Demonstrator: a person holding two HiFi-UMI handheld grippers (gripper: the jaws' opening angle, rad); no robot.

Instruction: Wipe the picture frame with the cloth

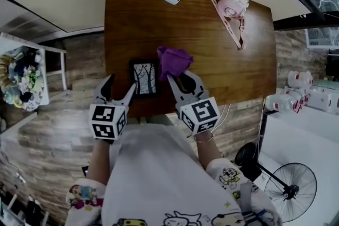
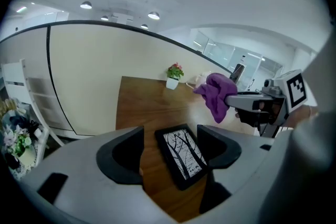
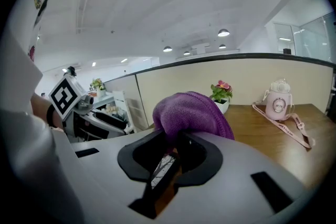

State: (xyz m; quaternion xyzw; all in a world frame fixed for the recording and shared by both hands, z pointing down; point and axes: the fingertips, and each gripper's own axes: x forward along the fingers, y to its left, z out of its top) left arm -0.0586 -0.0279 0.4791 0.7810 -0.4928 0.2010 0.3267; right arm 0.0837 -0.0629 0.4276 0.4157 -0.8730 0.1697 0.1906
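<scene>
My right claw (image 1: 184, 82) clamps the purple cloth (image 1: 175, 60), just beside the frame (image 1: 144, 78) lying flat near the table (image 1: 222, 55) edge. My left claw (image 1: 121, 86) gapes empty. Wiping not yet begun, I reckon.

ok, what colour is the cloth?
The cloth is purple, plain with no pattern; it shows best in the right gripper view.

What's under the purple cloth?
Wooden table, with the picture frame lying just beside. The cloth, held by the right gripper, covers the gripper's tips and the tabletop directly below.
</scene>
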